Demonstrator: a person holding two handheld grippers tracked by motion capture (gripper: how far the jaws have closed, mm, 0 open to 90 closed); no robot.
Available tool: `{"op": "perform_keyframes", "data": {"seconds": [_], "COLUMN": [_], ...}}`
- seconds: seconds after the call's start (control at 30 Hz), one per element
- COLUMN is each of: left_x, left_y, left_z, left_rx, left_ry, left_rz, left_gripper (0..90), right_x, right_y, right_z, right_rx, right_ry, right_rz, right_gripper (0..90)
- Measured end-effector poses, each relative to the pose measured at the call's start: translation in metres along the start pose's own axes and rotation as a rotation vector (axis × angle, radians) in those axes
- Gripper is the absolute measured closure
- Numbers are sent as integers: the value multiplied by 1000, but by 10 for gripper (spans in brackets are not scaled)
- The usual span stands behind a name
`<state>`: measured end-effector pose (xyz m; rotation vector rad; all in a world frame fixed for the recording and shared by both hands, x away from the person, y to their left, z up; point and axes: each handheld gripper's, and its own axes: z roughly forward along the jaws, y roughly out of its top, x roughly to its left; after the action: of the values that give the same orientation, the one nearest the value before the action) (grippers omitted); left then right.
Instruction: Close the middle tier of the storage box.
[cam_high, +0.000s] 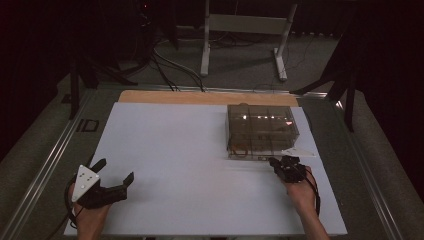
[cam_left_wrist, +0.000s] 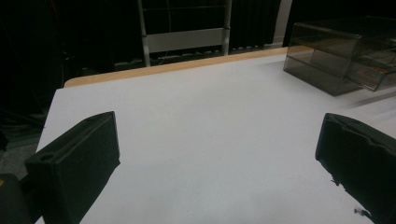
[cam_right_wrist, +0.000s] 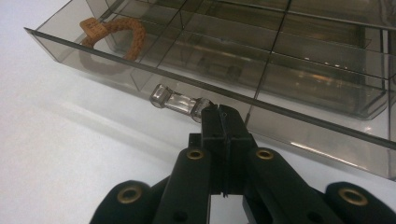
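- Your right gripper (cam_right_wrist: 223, 112) is clamped on the clear plastic drawer handle (cam_right_wrist: 175, 100) of the smoky transparent compartment box (cam_high: 262, 131), far-right on the table.
- Left gripper (cam_high: 116, 174) idles, jaws wide.
- Next, probably: straight pull, box may slide.

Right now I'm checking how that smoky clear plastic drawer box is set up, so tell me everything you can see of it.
The smoky clear plastic drawer box sits on the white tabletop at its far right. Thin partitions divide it into compartments. Its lower drawer is pulled partly out; a brown woven ring with a tag lies in one front corner compartment. A small clear handle juts from the drawer front, and the right tongs, shut, pinch its end.
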<state>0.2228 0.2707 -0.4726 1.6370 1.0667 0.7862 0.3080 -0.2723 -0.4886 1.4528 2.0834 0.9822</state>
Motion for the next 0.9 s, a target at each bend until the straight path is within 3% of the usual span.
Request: {"op": "perform_keyframes", "data": {"seconds": [0.9], "left_x": [0], "left_y": [0], "left_z": [0], "left_rx": [-3], "left_ry": [0], "left_rz": [-3], "left_gripper": [12], "right_x": [-3], "right_y": [6], "right_z": [5], "right_rx": [-11], "right_ry": [-17], "right_rz": [33], "right_gripper": [900]}}
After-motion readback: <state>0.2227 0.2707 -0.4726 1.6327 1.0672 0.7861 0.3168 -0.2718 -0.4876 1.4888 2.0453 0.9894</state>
